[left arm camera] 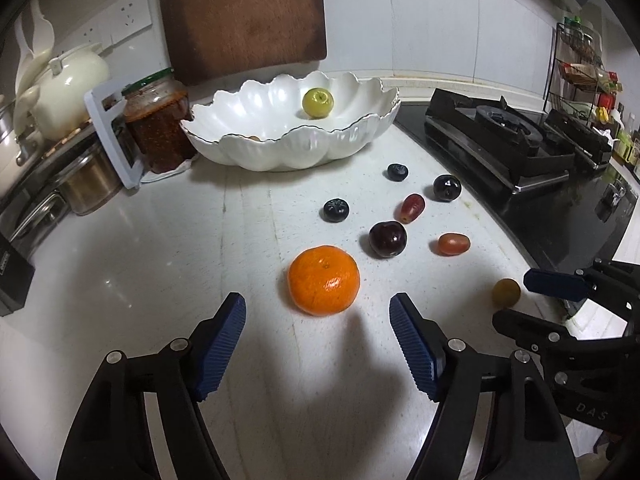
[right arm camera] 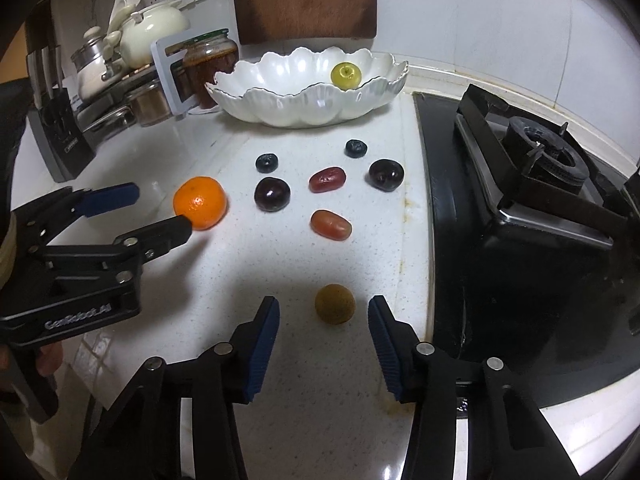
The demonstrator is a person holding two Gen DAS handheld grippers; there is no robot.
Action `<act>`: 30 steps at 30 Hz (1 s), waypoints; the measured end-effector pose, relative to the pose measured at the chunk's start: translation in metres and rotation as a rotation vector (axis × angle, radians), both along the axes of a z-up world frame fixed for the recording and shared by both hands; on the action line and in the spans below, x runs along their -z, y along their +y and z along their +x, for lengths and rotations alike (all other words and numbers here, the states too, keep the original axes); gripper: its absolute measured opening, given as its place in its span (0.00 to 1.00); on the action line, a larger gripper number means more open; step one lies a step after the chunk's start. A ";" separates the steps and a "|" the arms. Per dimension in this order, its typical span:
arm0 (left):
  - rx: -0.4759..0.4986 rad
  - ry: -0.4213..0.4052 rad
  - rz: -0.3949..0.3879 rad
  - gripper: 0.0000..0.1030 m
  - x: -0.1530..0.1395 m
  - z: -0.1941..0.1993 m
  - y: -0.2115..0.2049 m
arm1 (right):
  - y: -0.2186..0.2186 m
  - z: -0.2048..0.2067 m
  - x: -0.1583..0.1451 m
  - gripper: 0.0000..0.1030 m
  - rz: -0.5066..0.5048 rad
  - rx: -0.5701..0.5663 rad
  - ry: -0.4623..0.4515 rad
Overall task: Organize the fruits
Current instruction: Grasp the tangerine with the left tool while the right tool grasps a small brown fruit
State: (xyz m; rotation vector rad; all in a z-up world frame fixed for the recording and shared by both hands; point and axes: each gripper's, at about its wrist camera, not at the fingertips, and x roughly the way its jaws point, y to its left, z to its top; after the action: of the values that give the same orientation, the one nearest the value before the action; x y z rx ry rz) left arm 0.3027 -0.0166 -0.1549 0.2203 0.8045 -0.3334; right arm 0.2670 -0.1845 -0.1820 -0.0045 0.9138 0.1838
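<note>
An orange mandarin lies on the white counter, just ahead of my left gripper, whose blue pads stand open on either side without touching it. A small brownish-yellow fruit sits between the open pads of my right gripper, with gaps on both sides. A white scalloped bowl at the back holds a yellow-green fruit. Two dark plums, two blueberries and two reddish grape tomatoes lie scattered in between.
A black gas stove borders the counter on the right. A jar of red sauce, pots, a teapot and a knife block crowd the left back. A wooden cutting board leans on the wall behind the bowl.
</note>
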 end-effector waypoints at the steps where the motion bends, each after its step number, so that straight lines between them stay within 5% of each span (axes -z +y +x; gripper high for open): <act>1: -0.001 0.002 -0.002 0.71 0.002 0.003 -0.001 | 0.000 0.001 0.001 0.42 0.000 -0.001 0.002; 10: -0.034 0.037 -0.014 0.64 0.013 0.025 -0.007 | -0.001 0.006 0.009 0.32 0.011 -0.006 0.021; 17: -0.035 0.070 -0.021 0.45 0.020 0.031 -0.012 | -0.001 0.007 0.011 0.23 0.019 -0.012 0.013; 30: -0.041 0.053 -0.009 0.41 0.017 0.021 -0.014 | -0.006 0.005 0.006 0.23 0.049 -0.027 -0.006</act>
State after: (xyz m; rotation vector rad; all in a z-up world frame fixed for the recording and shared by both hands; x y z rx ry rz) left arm 0.3239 -0.0307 -0.1715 0.1874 0.8587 -0.3056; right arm 0.2721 -0.1901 -0.1875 0.0281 0.9035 0.2311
